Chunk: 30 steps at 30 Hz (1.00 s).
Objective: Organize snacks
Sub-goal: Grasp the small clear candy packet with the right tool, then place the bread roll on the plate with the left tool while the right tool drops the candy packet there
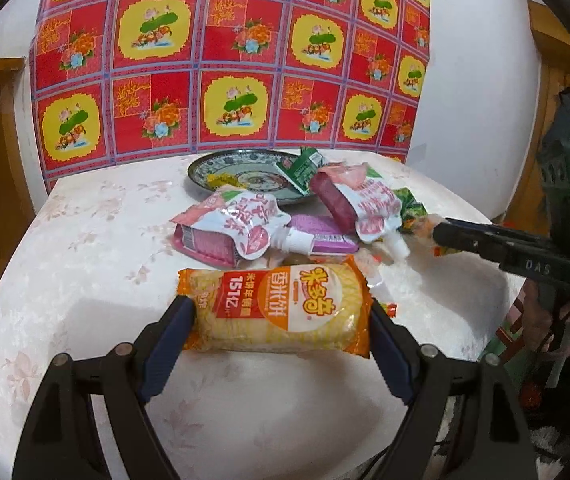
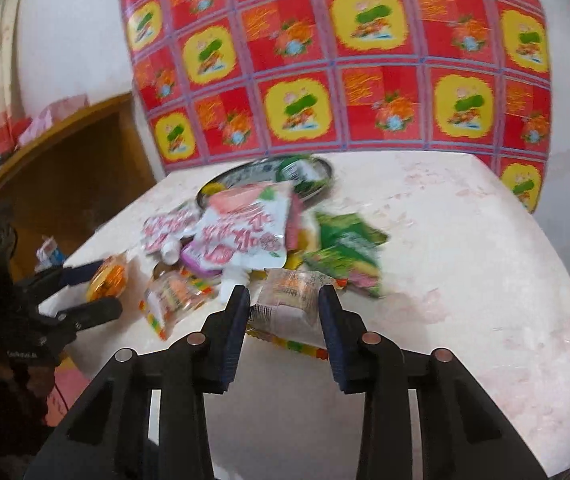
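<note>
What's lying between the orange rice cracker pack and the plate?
In the left wrist view, two pink spouted pouches and a purple packet lie between the rice cracker pack and the plate.

Orange-and-white plastic rice-cracker pack [image 1: 277,308]: lies flat, lengthwise left to right, at the near edge of the pile, print upside down.

Two pink-and-white spouted drink pouches: one [image 1: 231,226] lies on its side left of centre, white cap pointing right; the other [image 1: 355,200] leans behind it on the right, cap pointing down and near.

Flat purple packet [image 1: 327,234]: lies between the pouches, partly covered.

Green foil sachets [image 2: 345,248]: heaped at the right of the pile.

Clear wrapped snack with orange print [image 2: 291,300]: nearest item on the right.

Green carton [image 1: 303,168]: tilted on the round patterned ceramic plate [image 1: 221,170] at the far side.
</note>
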Available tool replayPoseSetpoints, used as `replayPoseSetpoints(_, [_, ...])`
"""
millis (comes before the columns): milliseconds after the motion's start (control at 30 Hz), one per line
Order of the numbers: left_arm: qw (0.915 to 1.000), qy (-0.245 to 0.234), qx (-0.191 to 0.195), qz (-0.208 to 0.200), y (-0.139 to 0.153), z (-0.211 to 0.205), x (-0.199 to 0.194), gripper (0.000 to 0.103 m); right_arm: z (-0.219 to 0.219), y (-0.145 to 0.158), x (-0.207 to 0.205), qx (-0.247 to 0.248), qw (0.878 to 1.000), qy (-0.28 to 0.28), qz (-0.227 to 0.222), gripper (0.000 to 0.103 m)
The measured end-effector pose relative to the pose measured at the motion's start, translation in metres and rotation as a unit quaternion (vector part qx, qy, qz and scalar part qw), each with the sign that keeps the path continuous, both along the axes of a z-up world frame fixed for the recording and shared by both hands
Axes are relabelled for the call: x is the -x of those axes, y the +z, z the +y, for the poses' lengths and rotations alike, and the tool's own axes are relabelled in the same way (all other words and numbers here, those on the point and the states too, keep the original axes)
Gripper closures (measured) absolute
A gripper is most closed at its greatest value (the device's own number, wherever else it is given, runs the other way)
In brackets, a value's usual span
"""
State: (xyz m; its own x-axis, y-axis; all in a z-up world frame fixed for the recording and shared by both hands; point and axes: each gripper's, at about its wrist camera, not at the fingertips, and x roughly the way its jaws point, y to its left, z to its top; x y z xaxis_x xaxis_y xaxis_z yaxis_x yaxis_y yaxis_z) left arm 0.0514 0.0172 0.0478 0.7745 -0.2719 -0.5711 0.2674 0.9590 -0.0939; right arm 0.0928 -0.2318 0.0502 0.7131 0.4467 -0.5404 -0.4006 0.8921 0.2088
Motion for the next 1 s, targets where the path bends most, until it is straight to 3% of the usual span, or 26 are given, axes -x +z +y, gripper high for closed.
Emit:
replayPoseSetpoints(367, [0.9997, 0.008, 0.0, -0.024, 0.023, 0.009, -0.007, 0.016, 0.006, 0.017, 0.002, -0.003, 0.999, 0.017, -0.034, 0.066])
replayPoseSetpoints(633, [0.9991, -0.01, -0.028, -0.028, 0.059, 0.008, -0.037, 0.016, 0.013, 0.051, -0.018, 0.016, 0.997, 0.046, -0.053, 0.066])
replayPoseSetpoints(900, [0.996, -0.035, -0.083, 0.0, 0.068, -0.008, -0.102, 0.016, 0.026, 0.087, -0.07, 0.051, 0.995, 0.065, -0.05, 0.066])
replayPoseSetpoints(1000, [0.9961, -0.035, -0.077, 0.026, 0.066, -0.009, -0.138, 0.016, 0.036, 0.088, -0.1, 0.073, 0.994, 0.069, -0.037, 0.066])
